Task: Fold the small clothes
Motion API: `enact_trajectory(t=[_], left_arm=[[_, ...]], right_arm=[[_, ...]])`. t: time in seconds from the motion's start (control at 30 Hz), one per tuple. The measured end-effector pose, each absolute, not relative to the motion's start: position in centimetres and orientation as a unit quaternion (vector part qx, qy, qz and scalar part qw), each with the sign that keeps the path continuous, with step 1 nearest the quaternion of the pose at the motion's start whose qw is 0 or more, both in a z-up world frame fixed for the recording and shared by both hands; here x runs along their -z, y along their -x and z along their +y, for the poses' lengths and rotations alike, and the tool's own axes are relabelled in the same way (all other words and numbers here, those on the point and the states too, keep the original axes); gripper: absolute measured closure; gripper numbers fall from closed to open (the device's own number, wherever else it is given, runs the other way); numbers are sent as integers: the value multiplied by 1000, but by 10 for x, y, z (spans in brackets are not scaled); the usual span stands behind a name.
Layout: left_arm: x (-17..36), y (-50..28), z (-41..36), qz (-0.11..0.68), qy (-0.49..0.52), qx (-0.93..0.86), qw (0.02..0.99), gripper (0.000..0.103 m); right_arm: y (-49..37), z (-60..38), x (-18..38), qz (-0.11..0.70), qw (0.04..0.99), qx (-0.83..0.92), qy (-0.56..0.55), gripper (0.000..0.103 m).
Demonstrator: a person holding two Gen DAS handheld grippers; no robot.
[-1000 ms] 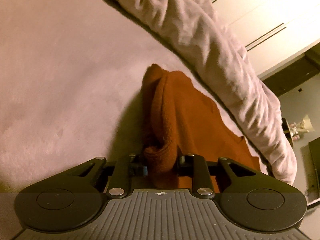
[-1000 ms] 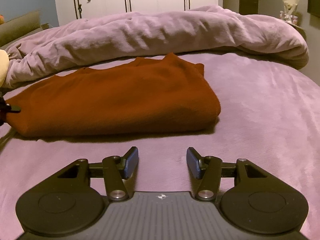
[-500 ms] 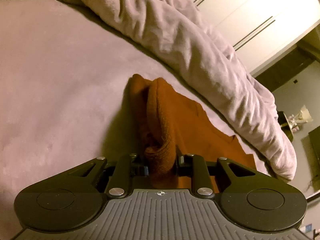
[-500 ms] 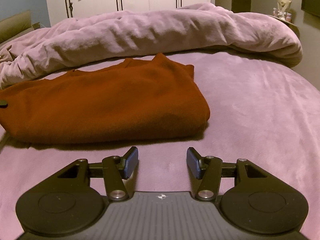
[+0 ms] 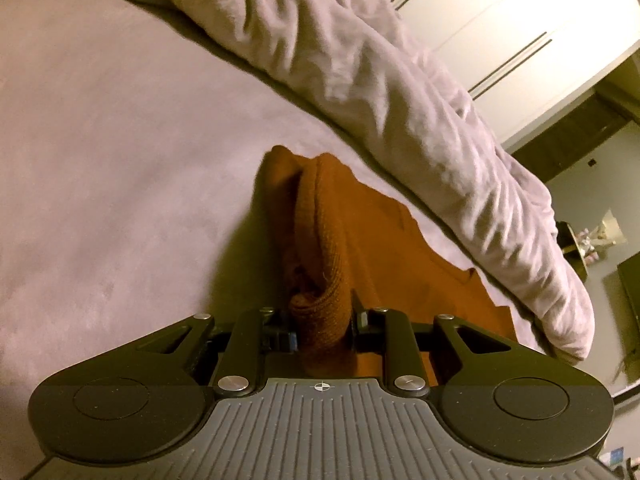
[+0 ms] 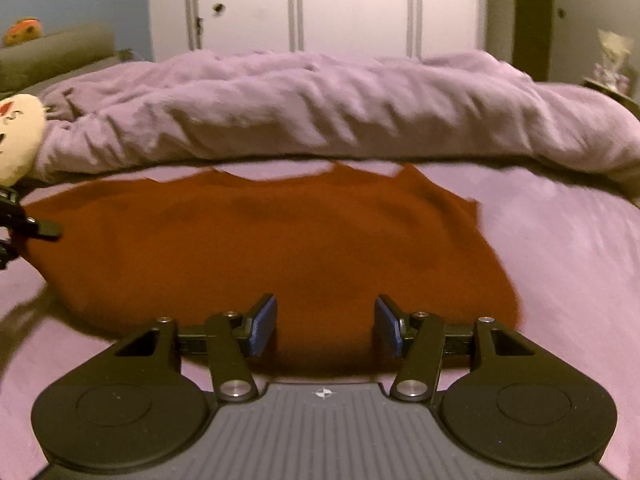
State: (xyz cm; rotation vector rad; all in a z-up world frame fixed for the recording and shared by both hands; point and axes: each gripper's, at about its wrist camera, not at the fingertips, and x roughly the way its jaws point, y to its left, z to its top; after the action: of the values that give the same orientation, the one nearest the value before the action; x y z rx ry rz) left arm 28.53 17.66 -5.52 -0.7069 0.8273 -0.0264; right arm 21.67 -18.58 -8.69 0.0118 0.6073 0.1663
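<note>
Left wrist view: one left gripper point(image 5: 322, 326) is clamping a bunched edge of the single rust-orange garment point(image 6: 280, 240), which is lying on the bed point(image 6: 560, 280) beside one rumpled duvet point(image 6: 320, 112). One right gripper point(image 6: 325, 326) is hovering at the garment's near edge, jaws apart and just closing slightly, gripping nothing. No legible writing is showing.

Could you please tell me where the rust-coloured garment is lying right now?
The rust-coloured garment lies on the purple bedsheet in front of the bunched duvet, its left end pinched in the left gripper.
</note>
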Motion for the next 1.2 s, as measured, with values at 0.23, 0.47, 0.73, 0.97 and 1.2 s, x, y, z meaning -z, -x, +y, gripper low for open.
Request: enact_trajectory(t=[0.23, 0.47, 0.73, 0.97, 1.2], left_arm=[[50, -284, 176, 390, 327, 20, 861, 79], [35, -284, 160, 381, 301, 26, 874, 81], [-7, -293, 74, 357, 230, 92, 901, 81], [43, -303, -5, 413, 230, 135, 871, 78], [52, -285, 7, 427, 226, 149, 863, 63]], right_arm=[[-238, -154, 97, 293, 950, -107, 19, 70], [-240, -152, 106, 304, 942, -129, 59, 69], [-209, -206, 97, 288, 954, -76, -34, 65], [-191, -238, 102, 294, 953, -44, -59, 65], [-192, -247, 101, 298, 952, -39, -61, 63]])
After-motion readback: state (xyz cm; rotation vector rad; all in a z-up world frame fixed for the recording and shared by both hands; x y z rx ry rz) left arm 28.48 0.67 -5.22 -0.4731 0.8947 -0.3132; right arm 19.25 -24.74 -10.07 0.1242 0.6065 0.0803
